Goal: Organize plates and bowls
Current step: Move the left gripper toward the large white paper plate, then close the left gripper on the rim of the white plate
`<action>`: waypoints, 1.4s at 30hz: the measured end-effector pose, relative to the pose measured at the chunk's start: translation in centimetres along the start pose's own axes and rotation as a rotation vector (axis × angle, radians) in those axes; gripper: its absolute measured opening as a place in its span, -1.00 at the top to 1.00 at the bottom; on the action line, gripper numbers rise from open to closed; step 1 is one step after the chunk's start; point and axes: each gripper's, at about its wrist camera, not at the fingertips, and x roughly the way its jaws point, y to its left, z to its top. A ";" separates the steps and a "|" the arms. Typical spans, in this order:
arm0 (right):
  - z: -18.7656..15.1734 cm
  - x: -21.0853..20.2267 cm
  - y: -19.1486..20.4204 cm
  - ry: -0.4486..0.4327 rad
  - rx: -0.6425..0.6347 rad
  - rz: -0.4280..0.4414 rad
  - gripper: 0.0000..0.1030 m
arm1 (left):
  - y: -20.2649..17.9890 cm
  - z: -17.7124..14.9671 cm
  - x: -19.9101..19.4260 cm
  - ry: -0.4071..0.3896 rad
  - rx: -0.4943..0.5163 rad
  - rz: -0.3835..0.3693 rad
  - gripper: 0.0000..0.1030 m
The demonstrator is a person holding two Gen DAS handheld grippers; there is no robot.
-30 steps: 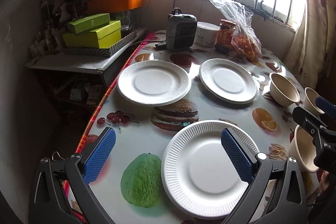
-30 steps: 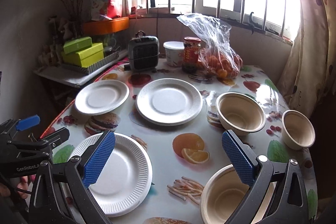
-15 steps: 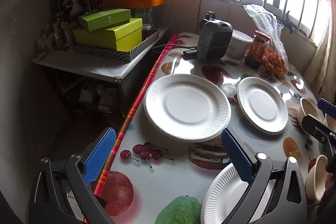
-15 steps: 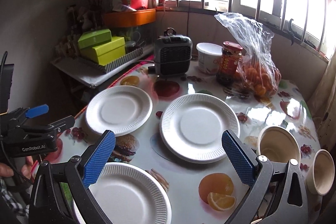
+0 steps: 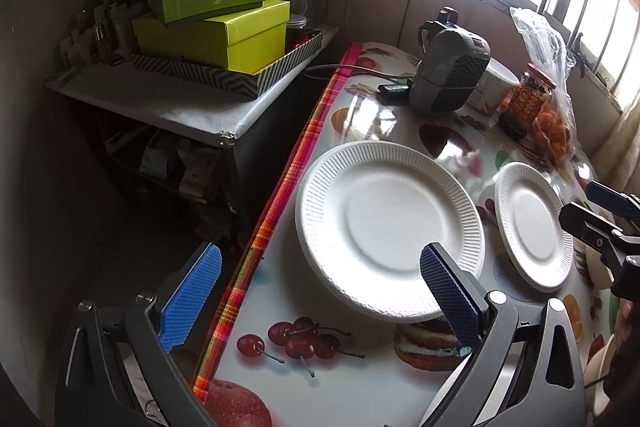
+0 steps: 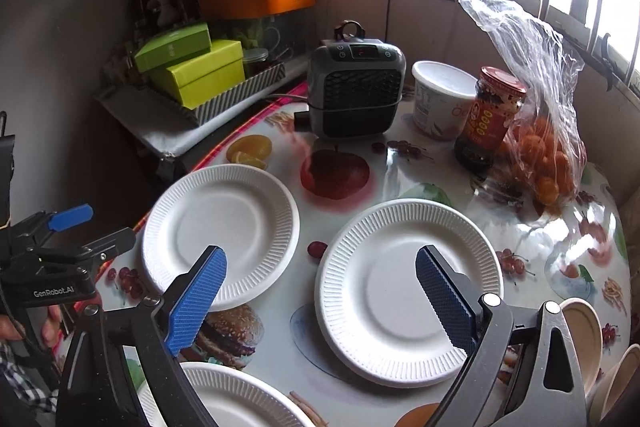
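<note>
Three white paper plates lie on the fruit-print table. My left gripper (image 5: 320, 297) hangs open over the table's left edge, its right finger above the near rim of the left plate (image 5: 388, 227), with the middle plate (image 5: 532, 227) further right. My right gripper (image 6: 320, 299) is wide open and its jaws are closing a little; the pads touch nothing and the middle plate (image 6: 380, 279) lies below them. In the right wrist view the left plate (image 6: 220, 227) sits further left and the near plate (image 6: 224, 399) at the bottom. Beige bowls (image 6: 584, 331) show at the lower right.
At the back stand a grey heater (image 6: 356, 95), a white tub (image 6: 440, 103), a red-lidded jar (image 6: 488, 119) and a bag of oranges (image 6: 548, 155). A side shelf with green boxes (image 5: 216, 31) stands beyond the table's plaid left edge (image 5: 280, 211).
Both grippers have moved leftward and further over the table. The near plate has slipped out of the left wrist view, and the bowls have shifted to the right view's edge.
</note>
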 end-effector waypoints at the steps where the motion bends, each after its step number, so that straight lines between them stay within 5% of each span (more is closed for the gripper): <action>1: 0.4 0.7 -0.1 0.017 0.006 0.020 -0.83 | 0.3 0.1 0.3 0.008 -0.010 -0.014 -0.91; 17: 2.5 8.4 0.7 0.190 0.052 0.157 -0.61 | 2.2 0.9 3.8 0.090 -0.102 -0.103 -0.38; 20: 2.5 9.4 0.4 0.215 0.092 0.172 -0.46 | 2.3 1.0 4.3 0.108 -0.116 -0.121 -0.19; 31: 2.1 11.1 -0.2 0.250 0.154 0.208 -0.11 | 2.2 0.9 5.2 0.131 -0.136 -0.139 -0.01; 33: 2.0 11.2 -0.4 0.258 0.162 0.216 0.05 | 2.3 0.9 5.3 0.134 -0.147 -0.145 0.23; 42: 1.9 11.7 -0.6 0.260 0.177 0.239 0.28 | 2.4 0.9 5.5 0.142 -0.153 -0.144 0.41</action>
